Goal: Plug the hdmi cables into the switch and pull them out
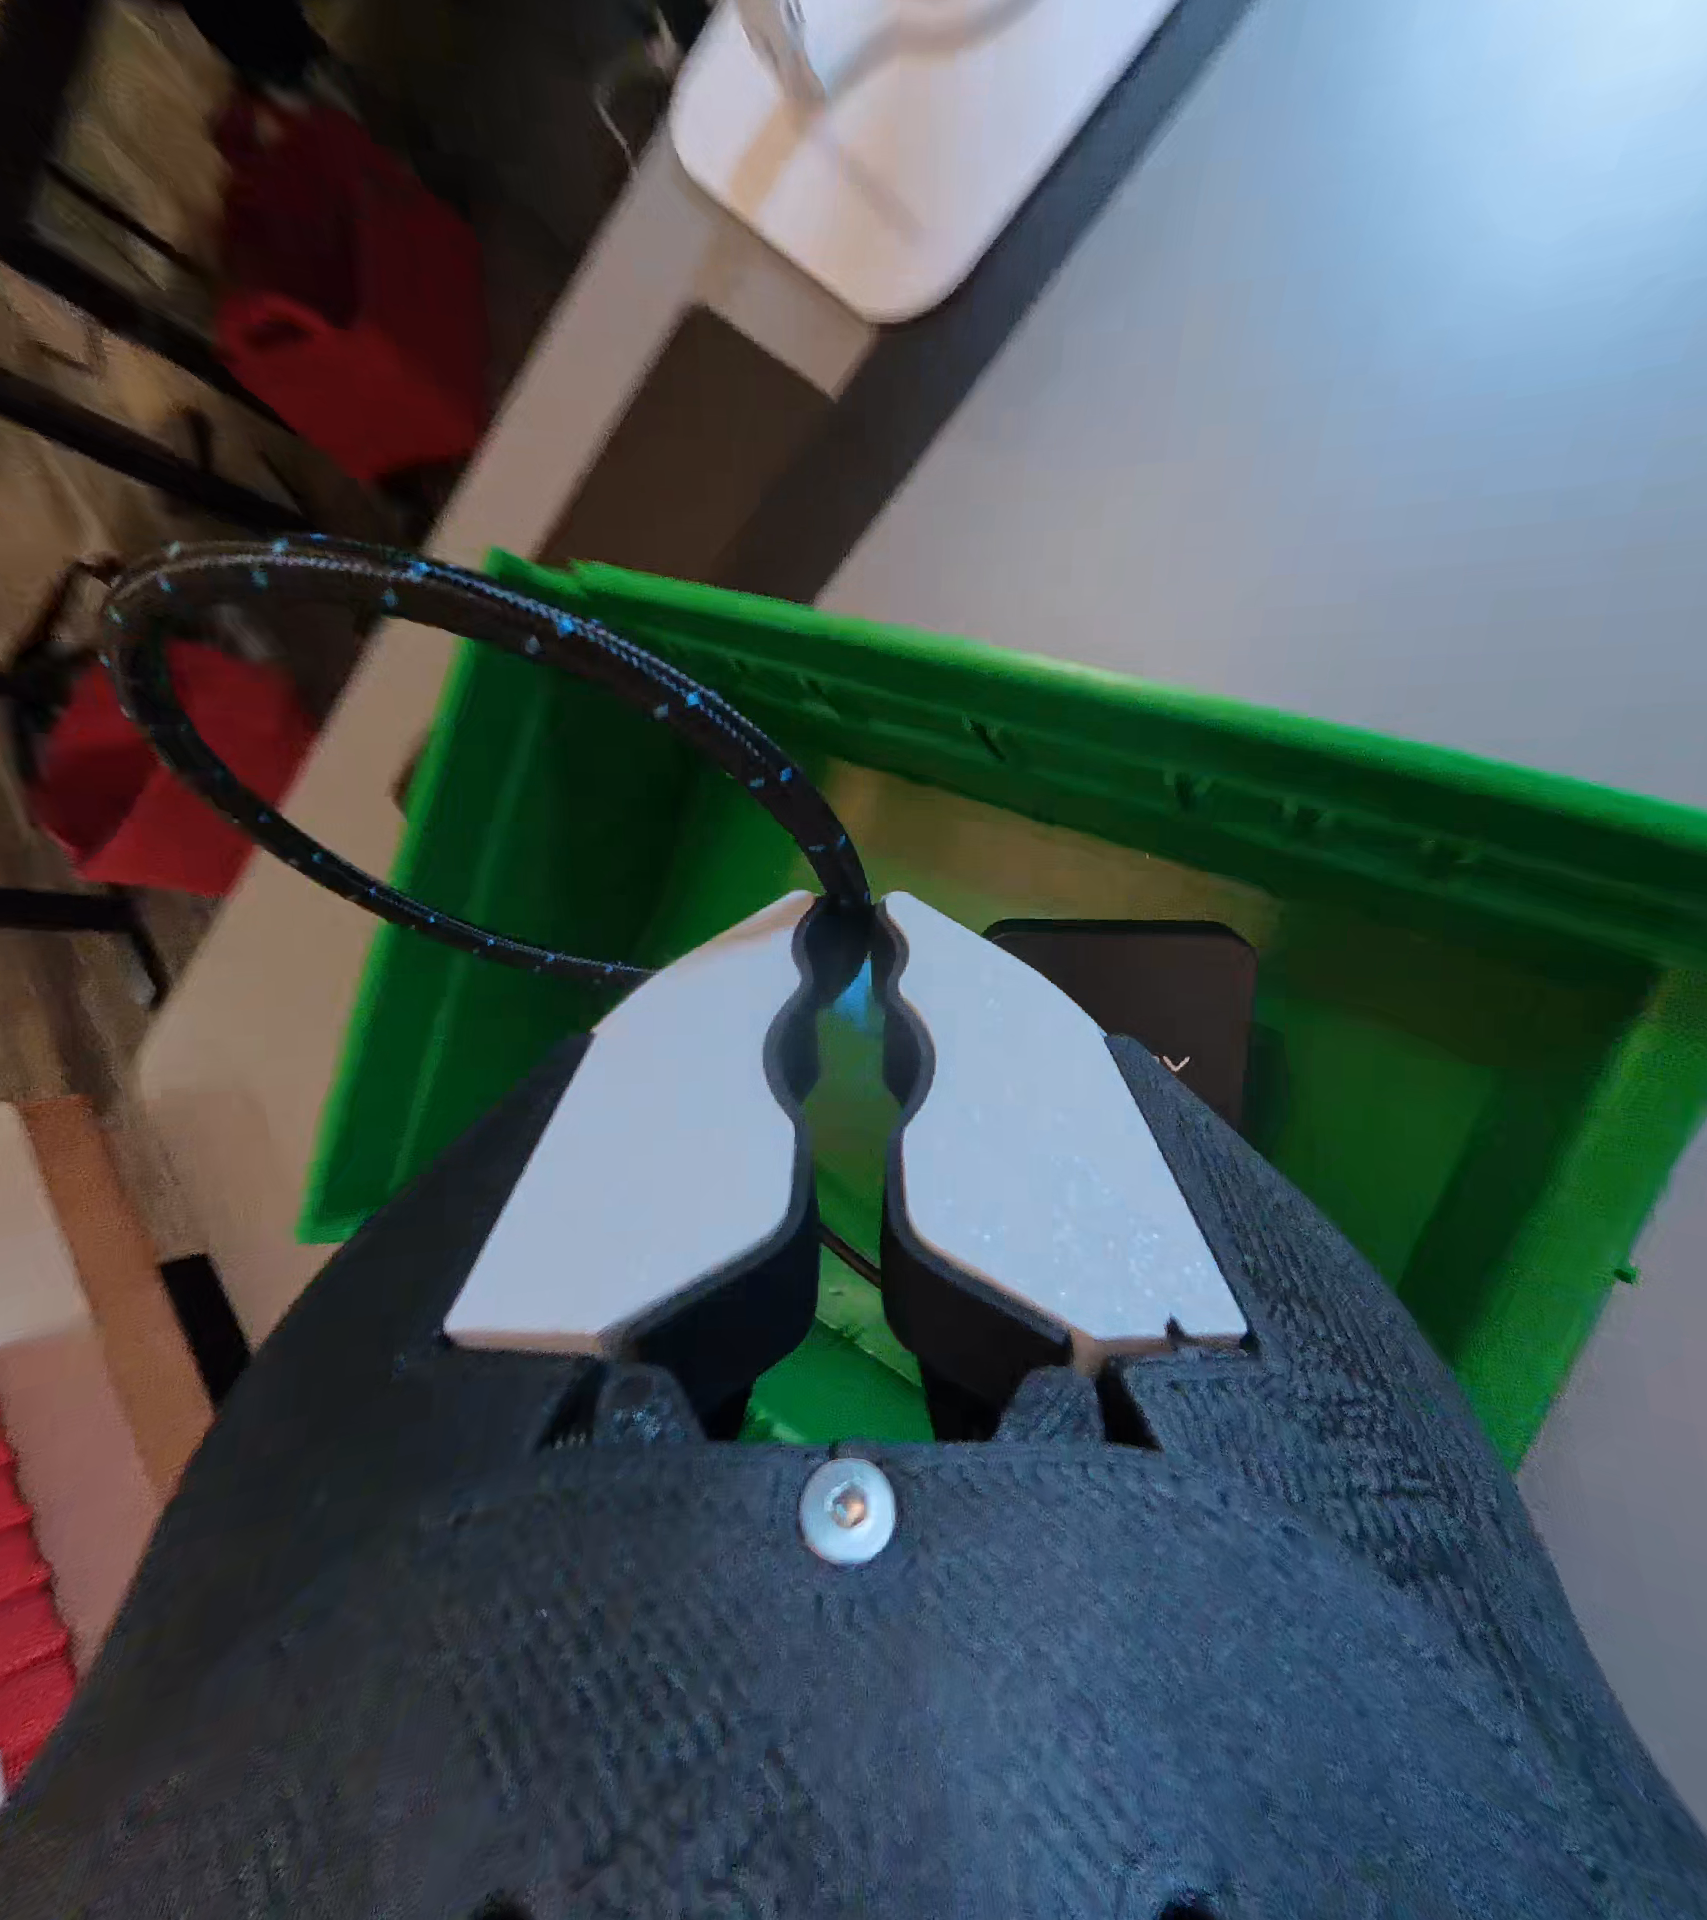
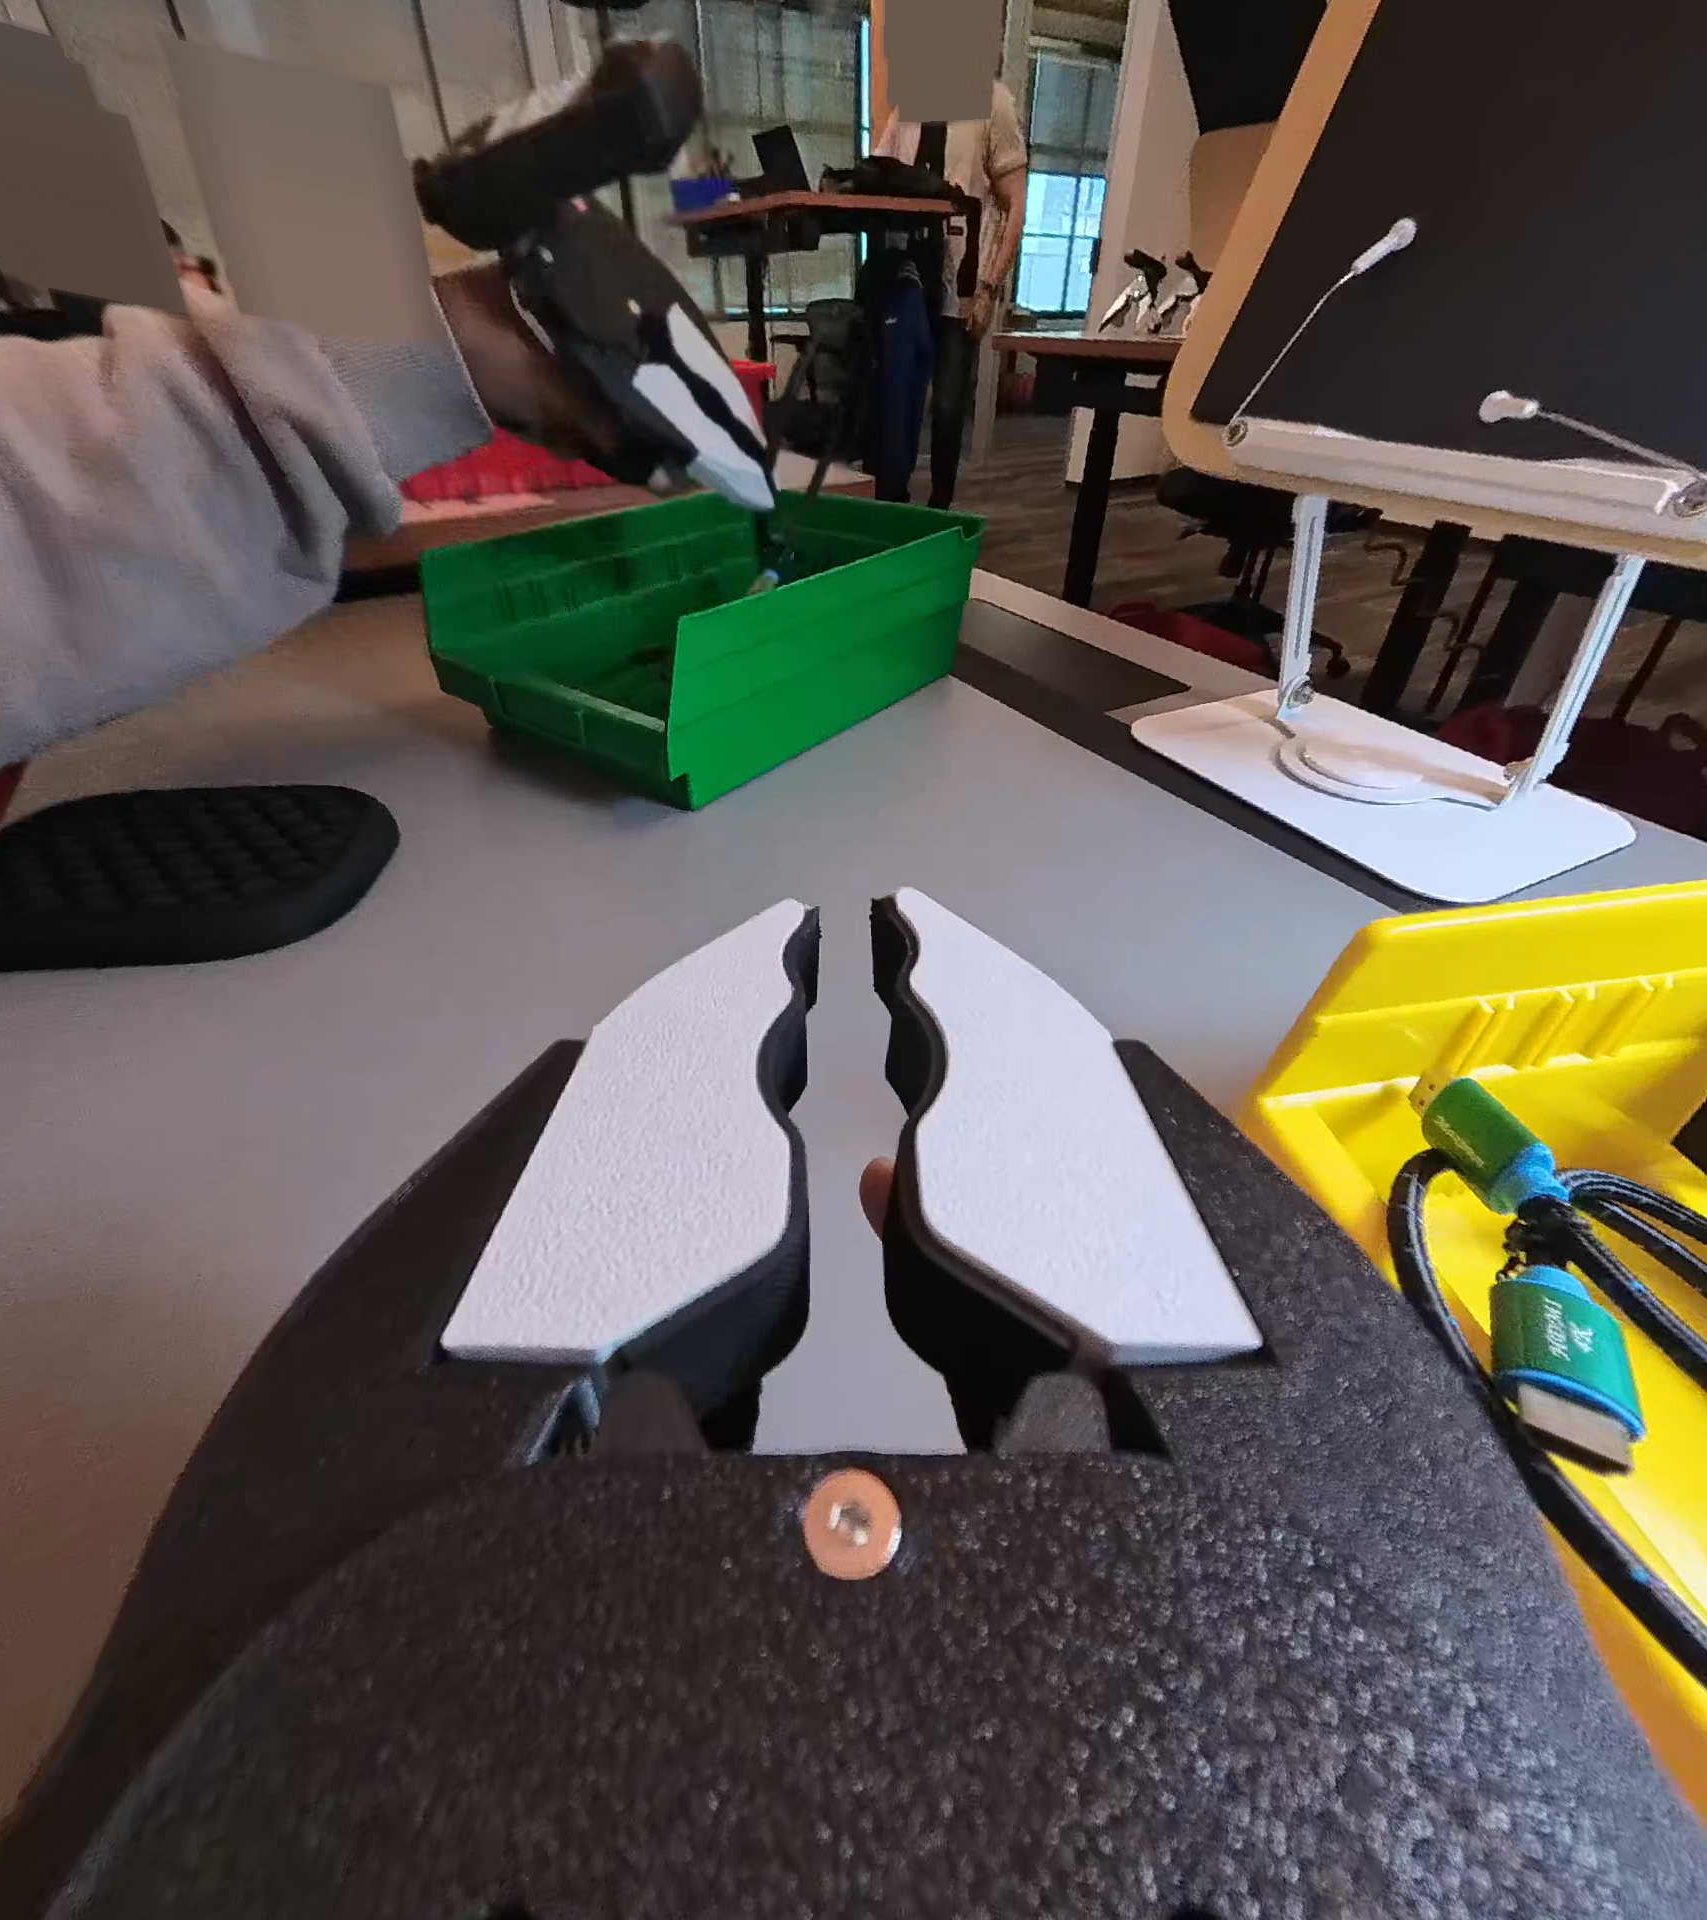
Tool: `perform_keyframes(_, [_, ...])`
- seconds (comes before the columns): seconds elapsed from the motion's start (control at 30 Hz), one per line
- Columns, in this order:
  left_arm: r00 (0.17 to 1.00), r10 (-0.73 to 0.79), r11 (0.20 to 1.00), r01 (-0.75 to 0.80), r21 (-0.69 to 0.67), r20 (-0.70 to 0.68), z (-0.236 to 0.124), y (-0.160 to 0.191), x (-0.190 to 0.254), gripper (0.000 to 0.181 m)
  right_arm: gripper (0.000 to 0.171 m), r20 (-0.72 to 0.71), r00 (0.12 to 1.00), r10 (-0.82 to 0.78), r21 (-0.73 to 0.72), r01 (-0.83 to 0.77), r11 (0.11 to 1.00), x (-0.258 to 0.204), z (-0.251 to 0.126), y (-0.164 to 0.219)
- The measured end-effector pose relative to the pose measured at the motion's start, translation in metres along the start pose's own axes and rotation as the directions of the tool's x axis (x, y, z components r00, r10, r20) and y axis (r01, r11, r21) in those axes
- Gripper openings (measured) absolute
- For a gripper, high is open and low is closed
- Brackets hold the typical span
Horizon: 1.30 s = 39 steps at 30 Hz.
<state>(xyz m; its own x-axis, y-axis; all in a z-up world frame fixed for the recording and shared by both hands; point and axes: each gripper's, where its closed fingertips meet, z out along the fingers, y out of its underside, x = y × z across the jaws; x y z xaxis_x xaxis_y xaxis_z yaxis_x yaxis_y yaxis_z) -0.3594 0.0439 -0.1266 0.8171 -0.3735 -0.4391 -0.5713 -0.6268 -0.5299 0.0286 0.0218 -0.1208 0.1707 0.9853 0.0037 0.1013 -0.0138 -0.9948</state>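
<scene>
Green plastic bin (image 1: 1088, 748) sits on the grey worktop (image 1: 1451, 416) with the left gripper (image 1: 844, 925) held over its open top. The fingers are closed almost together at the tips and pinch a black braided HDMI cable with blue flecks (image 1: 475, 613); the cable loops up and to the left, past the bin's rim. Behind the finger tips, on the bin floor, lies a black box with rounded corners, presumably the switch (image 1: 1140, 987); it carries faint pale lettering, too blurred to make out.

The right gripper (image 2: 844, 925) hovers low over the bare worktop, well apart from the green bin. A narrow gap shows between its fingers, with nothing in them. Just to its right stands a yellow bin (image 2: 1555, 987) holding a coiled black braided cable (image 2: 1472, 1351) with two green-and-blue HDMI plugs (image 2: 1566, 1361); both plug housings bear printed lettering.

Other items:
- Black dimpled pad (image 2: 153, 873) on the worktop, left of the right gripper.
- White tablet stand (image 2: 1400, 790) at the far right edge, carrying a dark screen.
- Grey sleeve (image 2: 101, 540) crossing the left side of the right wrist view towards the green bin.

Background desks and a standing person are clear of the work area.
</scene>
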Motion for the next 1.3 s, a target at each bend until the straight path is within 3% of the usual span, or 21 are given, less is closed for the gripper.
perform_keyframes(0.2, [0.998, 0.045, 0.922, -0.061, 0.381, 0.051, -0.112, -0.079, 0.0, 0.007, 0.017, 0.04, 0.999, 0.033, -0.01, -0.032, 0.999, -0.02, 0.011, -0.004])
perform_keyframes(0.37, [0.986, 0.166, 0.756, -0.126, 0.642, -0.001, -0.183, -0.14, 0.063, 0.007, 0.034, 0.195, 0.967, 0.166, 0.009, -0.171, 0.985, -0.062, 0.037, -0.032])
perform_keyframes(0.47, [0.955, 0.279, 0.622, -0.103, 0.776, -0.096, -0.207, -0.165, 0.124, 0.007, 0.039, 0.386, 0.88, 0.275, 0.028, -0.309, 0.951, -0.094, 0.054, -0.055])
perform_keyframes(0.53, [0.922, 0.34, 0.528, -0.025, 0.849, -0.185, -0.22, -0.176, 0.159, 0.007, 0.05, 0.537, 0.768, 0.349, -0.011, -0.408, 0.913, -0.112, 0.06, -0.062])
perform_keyframes(0.6, [0.911, 0.354, 0.476, 0.02, 0.879, -0.212, -0.22, -0.182, 0.181, 0.008, 0.063, 0.714, 0.534, 0.452, -0.105, -0.557, 0.824, -0.133, 0.051, -0.075])
perform_keyframes(0.63, [0.907, 0.366, 0.465, 0.014, 0.885, -0.206, -0.216, -0.183, 0.191, 0.008, 0.067, 0.746, 0.468, 0.473, -0.129, -0.596, 0.793, -0.137, 0.047, -0.078])
perform_keyframes(0.73, [0.879, 0.419, 0.456, 0.014, 0.89, -0.228, -0.201, -0.182, 0.221, 0.007, 0.076, 0.708, 0.509, 0.489, -0.142, -0.576, 0.805, -0.142, 0.051, -0.065])
perform_keyframes(0.87, [0.858, 0.433, 0.422, 0.077, 0.903, -0.276, -0.188, -0.187, 0.246, 0.007, 0.082, 0.694, 0.436, 0.573, -0.206, -0.642, 0.738, -0.144, 0.059, -0.05])
perform_keyframes(0.93, [0.863, 0.437, 0.452, 0.033, 0.892, -0.253, -0.175, -0.184, 0.255, 0.007, 0.048, 0.647, 0.528, 0.55, -0.17, -0.604, 0.779, -0.14, 0.068, -0.038])
perform_keyframes(1.0, [0.875, 0.424, 0.486, -0.002, 0.874, -0.234, -0.164, -0.18, 0.258, 0.007, 0.028, 0.599, 0.582, 0.55, -0.177, -0.574, 0.8, -0.134, 0.073, -0.027])
perform_keyframes(1.07, [0.883, 0.399, 0.533, -0.004, 0.846, -0.247, -0.153, -0.175, 0.257, 0.008, 0.022, 0.554, 0.615, 0.561, -0.167, -0.578, 0.798, -0.129, 0.077, -0.019])
perform_keyframes(1.17, [0.891, 0.339, 0.626, 0.025, 0.78, -0.301, -0.141, -0.165, 0.254, 0.036, 0.017, 0.516, 0.616, 0.595, -0.124, -0.634, 0.764, -0.118, 0.078, -0.016])
perform_keyframes(1.3, [0.902, 0.418, 0.589, -0.179, 0.788, -0.107, -0.146, -0.148, 0.265, 0.046, 0.014, 0.477, 0.607, 0.635, -0.046, -0.704, 0.708, -0.093, 0.071, -0.024])
